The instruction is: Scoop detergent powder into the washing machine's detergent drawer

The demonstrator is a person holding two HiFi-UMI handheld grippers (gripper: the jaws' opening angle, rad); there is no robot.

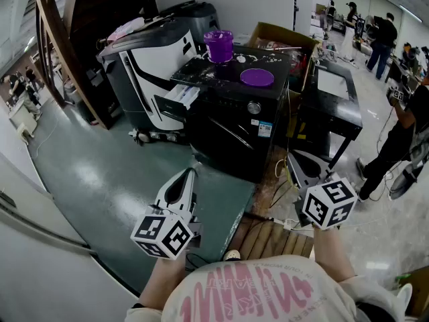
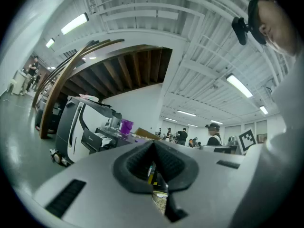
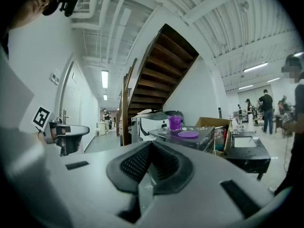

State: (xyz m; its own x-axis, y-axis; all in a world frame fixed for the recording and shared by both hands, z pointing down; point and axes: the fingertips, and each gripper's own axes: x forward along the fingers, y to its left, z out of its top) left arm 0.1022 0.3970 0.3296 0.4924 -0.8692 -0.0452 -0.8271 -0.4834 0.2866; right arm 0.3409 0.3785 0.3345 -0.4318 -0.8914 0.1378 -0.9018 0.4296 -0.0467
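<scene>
Grey workshop floor [image 1: 100, 173]; left gripper [image 1: 190, 172], right gripper [image 1: 295, 157] clenched, empty; drawer [image 1: 178, 98] interior indistinct.

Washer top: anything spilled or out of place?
Yes. White specks, probably spilled powder, are scattered over the washer top behind the purple lid, which lies flat, apart from the purple cup.

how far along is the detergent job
Barely started. Done: tub open on the washer, lid beside it, drawer looks pulled out. In hand: nothing; left gripper and right gripper are shut, empty, short of the washer. Left: all the scooping.
</scene>
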